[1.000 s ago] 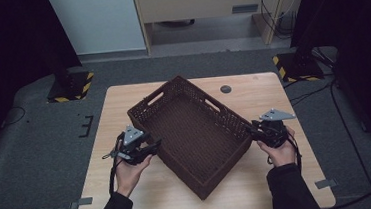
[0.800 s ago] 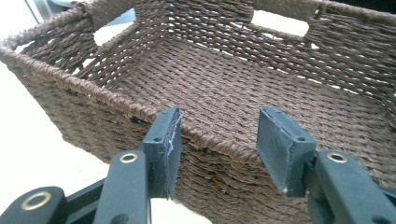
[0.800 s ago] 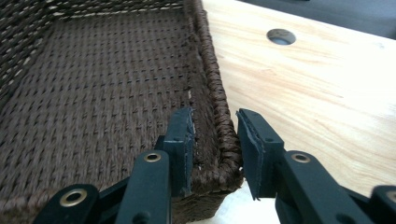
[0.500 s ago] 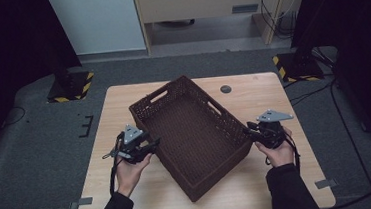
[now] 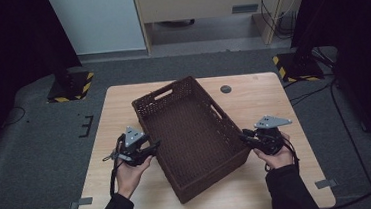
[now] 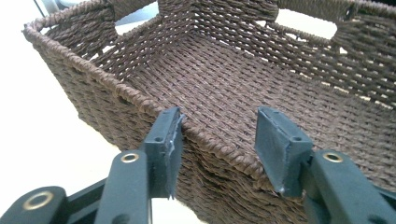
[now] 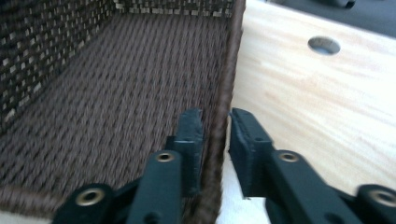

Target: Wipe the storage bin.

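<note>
1. Brown woven basket point(image 5: 188, 134): centre of the high view, set diagonally on the light wooden table point(image 5: 273, 92); empty, with handle cut-outs in its walls.
2. Left gripper point(image 6: 217, 140): lower left of the high view; jaws apart, straddling the rim without pressing it, and just been closing.
3. Right gripper point(image 7: 215, 135): lower right; jaws astride the side wall, one inside, one outside, and just been opening; a gap shows at the outer pad.
4. Round table hole point(image 7: 324, 45): upper right of the right gripper view.
</note>
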Motion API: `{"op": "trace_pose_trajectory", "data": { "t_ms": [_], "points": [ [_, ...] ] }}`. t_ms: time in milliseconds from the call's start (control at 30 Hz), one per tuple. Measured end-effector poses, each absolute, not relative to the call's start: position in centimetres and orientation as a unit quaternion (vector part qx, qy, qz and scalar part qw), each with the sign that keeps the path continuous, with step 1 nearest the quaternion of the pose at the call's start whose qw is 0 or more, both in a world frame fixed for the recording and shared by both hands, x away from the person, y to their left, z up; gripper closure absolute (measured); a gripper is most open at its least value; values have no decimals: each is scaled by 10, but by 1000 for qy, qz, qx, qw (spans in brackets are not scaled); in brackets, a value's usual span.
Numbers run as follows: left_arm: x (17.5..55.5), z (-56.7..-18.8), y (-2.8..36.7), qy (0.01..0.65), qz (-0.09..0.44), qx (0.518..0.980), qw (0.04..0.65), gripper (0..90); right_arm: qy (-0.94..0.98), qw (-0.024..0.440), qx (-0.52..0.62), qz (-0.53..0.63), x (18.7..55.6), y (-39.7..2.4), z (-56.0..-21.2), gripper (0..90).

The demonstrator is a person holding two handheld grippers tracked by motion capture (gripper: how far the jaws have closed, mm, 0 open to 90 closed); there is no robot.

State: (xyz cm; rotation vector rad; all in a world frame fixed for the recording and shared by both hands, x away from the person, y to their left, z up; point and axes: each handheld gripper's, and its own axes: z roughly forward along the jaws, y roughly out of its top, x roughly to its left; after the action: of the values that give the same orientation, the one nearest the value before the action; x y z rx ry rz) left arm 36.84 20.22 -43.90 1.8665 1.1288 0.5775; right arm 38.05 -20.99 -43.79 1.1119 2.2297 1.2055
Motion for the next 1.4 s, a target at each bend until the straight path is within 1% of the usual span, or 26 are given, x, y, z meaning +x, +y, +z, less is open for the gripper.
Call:
{"op": "trace_pose_trajectory", "data": {
  "t_ms": [33, 133, 233, 267, 333, 400, 500, 600, 633, 667, 733, 833, 933, 967, 1100, 1200, 1267, 1400],
  "points": [
    [369, -439, 203, 452, 232, 747, 428, 528, 789, 190, 393, 433, 384, -209, -437, 701],
    [374, -441, 204, 456, 240, 743, 427, 535, 788, 189, 392, 435, 391, -204, -438, 710],
    [377, -441, 205, 459, 240, 740, 428, 537, 790, 179, 389, 439, 396, -200, -441, 766],
    [376, -441, 204, 460, 241, 740, 426, 536, 789, 176, 390, 442, 396, -199, -442, 772],
    [374, -440, 204, 458, 248, 742, 421, 516, 791, 179, 387, 439, 395, -199, -441, 779],
    [371, -440, 202, 457, 240, 743, 426, 496, 791, 178, 388, 438, 392, -199, -441, 788],
    [365, -441, 199, 452, 248, 749, 416, 474, 794, 169, 383, 441, 384, -198, -440, 776],
    [366, -443, 200, 454, 248, 748, 416, 476, 801, 162, 373, 439, 378, -197, -438, 763],
    [367, -443, 201, 454, 245, 747, 419, 477, 802, 164, 371, 439, 379, -197, -437, 760],
    [368, -444, 202, 455, 244, 746, 421, 481, 799, 169, 370, 443, 380, -197, -436, 731],
    [370, -444, 203, 456, 247, 744, 421, 507, 794, 176, 372, 448, 382, -195, -435, 711],
    [375, -446, 205, 458, 247, 742, 422, 503, 793, 187, 369, 448, 391, -191, -438, 679],
    [377, -446, 206, 459, 249, 741, 422, 500, 790, 175, 371, 456, 396, -189, -443, 698],
    [378, -447, 205, 460, 251, 741, 420, 495, 790, 174, 371, 457, 396, -187, -444, 722],
    [375, -446, 204, 461, 250, 741, 419, 474, 792, 176, 368, 453, 392, -185, -443, 740],
    [370, -446, 202, 458, 254, 744, 415, 435, 794, 168, 366, 455, 384, -183, -443, 730],
    [369, -447, 203, 458, 259, 746, 407, 427, 797, 161, 362, 455, 378, -181, -442, 717],
    [373, -453, 207, 465, 251, 748, 400, 461, 799, 167, 351, 459, 376, -180, -439, 705]
  ]
}}
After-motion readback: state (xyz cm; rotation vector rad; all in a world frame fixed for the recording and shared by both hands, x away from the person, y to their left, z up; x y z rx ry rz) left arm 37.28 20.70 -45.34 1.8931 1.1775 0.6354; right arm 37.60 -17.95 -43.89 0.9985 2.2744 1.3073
